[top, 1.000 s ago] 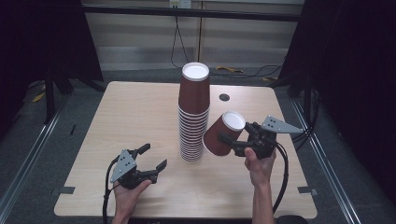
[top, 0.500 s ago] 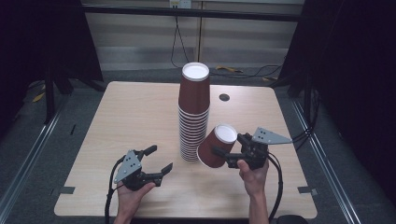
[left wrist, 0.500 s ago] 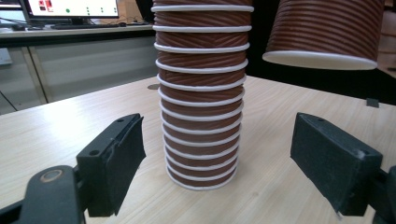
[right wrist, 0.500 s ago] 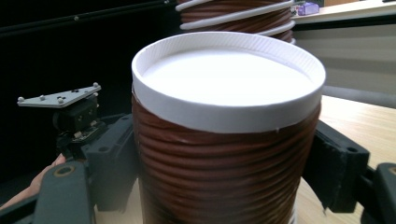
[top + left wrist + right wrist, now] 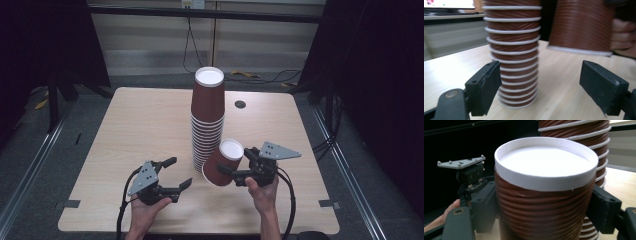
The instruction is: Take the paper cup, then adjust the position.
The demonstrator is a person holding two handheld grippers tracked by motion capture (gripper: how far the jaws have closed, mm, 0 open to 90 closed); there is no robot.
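Observation:
A tall stack of upside-down brown paper cups (image 5: pixel 207 125) stands at the middle of the wooden table (image 5: pixel 135 130). My right gripper (image 5: pixel 234 161) is shut on a single brown cup (image 5: pixel 222 162), which is base up, tilted and close to the right of the stack's foot. In the right gripper view the jaws press both sides of this cup (image 5: pixel 544 202), with the stack (image 5: pixel 596 150) behind it. My left gripper (image 5: pixel 178 172) is open and empty, low at the front left of the stack. In its own view the stack (image 5: pixel 512 50) and the held cup (image 5: pixel 581 25) lie beyond its jaws.
A small black round hole (image 5: pixel 240 104) sits in the table behind the stack. Cables lie on the floor past the far edge (image 5: pixel 250 75). Dark curtains hang on both sides. Bare tabletop stretches left of the stack.
My right gripper has come down and to the left with the cup, which now hangs lower beside the stack's foot. The left gripper has hardly moved.

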